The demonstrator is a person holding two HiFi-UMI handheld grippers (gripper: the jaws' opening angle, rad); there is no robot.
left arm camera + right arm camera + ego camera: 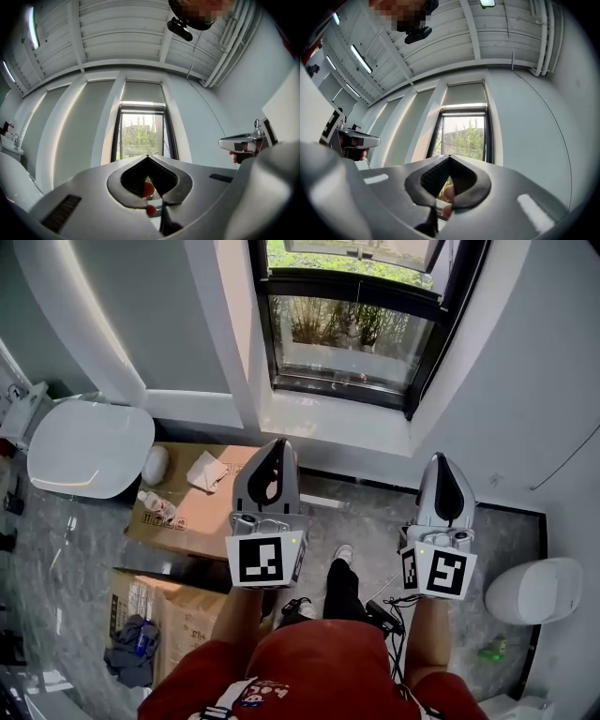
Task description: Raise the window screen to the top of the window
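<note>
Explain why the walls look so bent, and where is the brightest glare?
Left gripper view: the wide lens bows the wall, and the corners go black. Right gripper view: same bowing, the sky in the window is washed pale. Head view: milder bending, even daylight.

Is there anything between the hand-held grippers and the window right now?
Nothing visible does. The left hand-held gripper and right hand-held gripper are shut and empty, pointing at the window through open air. Cardboard boxes sit low on the left, off that path.

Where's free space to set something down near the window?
The white sill below the window is bare. So is the floor between the cardboard box and the right gripper. The box top is crowded: bottle, crumpled tissue.
</note>
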